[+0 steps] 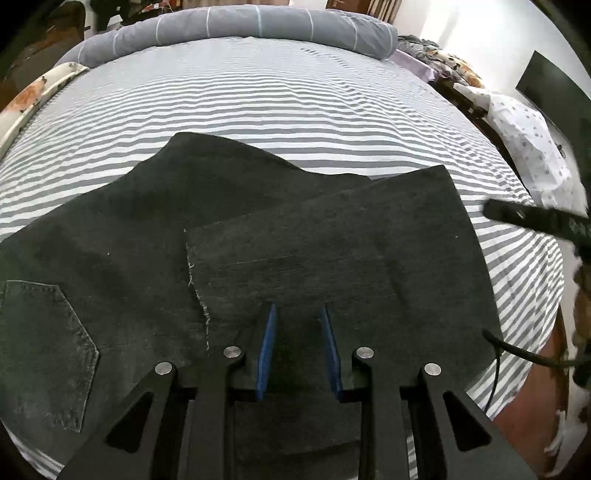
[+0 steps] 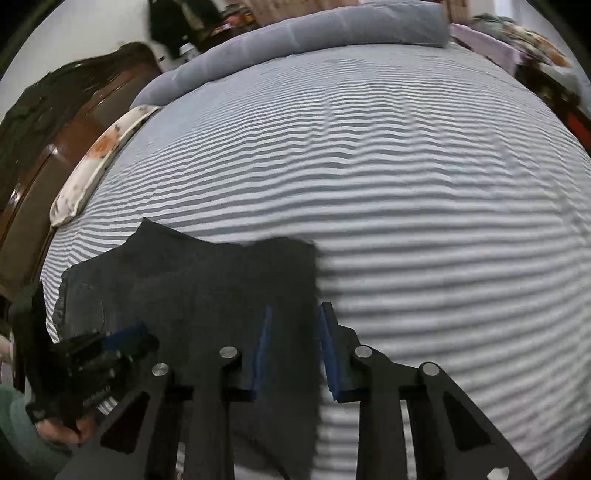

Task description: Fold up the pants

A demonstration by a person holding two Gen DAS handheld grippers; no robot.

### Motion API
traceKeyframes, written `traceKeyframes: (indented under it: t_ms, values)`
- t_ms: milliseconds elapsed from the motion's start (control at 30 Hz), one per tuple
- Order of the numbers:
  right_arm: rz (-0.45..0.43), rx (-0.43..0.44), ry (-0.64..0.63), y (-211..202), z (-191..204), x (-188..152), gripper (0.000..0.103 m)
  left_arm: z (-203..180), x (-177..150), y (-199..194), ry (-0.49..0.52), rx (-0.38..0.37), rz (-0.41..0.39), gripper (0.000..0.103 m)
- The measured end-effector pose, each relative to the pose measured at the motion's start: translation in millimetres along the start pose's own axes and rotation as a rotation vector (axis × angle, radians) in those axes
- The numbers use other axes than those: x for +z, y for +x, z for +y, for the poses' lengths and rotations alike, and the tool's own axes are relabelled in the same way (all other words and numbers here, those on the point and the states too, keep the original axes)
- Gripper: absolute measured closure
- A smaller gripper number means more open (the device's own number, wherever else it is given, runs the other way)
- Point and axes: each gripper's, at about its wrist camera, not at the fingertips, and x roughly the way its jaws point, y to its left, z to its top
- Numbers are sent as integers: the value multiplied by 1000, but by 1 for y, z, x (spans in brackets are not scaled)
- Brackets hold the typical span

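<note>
A: Striped bedsheet (image 1: 295, 99) in your left view; black jeans (image 1: 147, 229) lie folded, your left gripper (image 1: 298, 317) released above them

B: Right view: your right gripper (image 2: 295, 321) released, astride the jeans' edge

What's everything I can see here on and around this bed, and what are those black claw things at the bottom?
pants: one, black denim, partly folded on the near part of the bed, back pocket showing at the left
bedsheet: one, grey and white stripes, covering the bed
rolled duvet: one, grey with thin pale lines, along the far edge
floral pillow: one, white with orange patches, far left edge
spotted cloth: one, white with grey dots, off the right side
left gripper: one, black with blue pads, jaws apart over the pants
right gripper: one, black with blue pads, jaws apart at the pants' right edge
</note>
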Motion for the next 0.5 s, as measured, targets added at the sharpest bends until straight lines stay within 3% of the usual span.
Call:
traceKeyframes:
  t_ms: [300,500]
  values:
    - [111,-31,12,58,-1,12,80,2,2,8,24,-12,7,77]
    - [132,-28,-4,41,6,-2,80,4,1,2,25,-20,25,77]
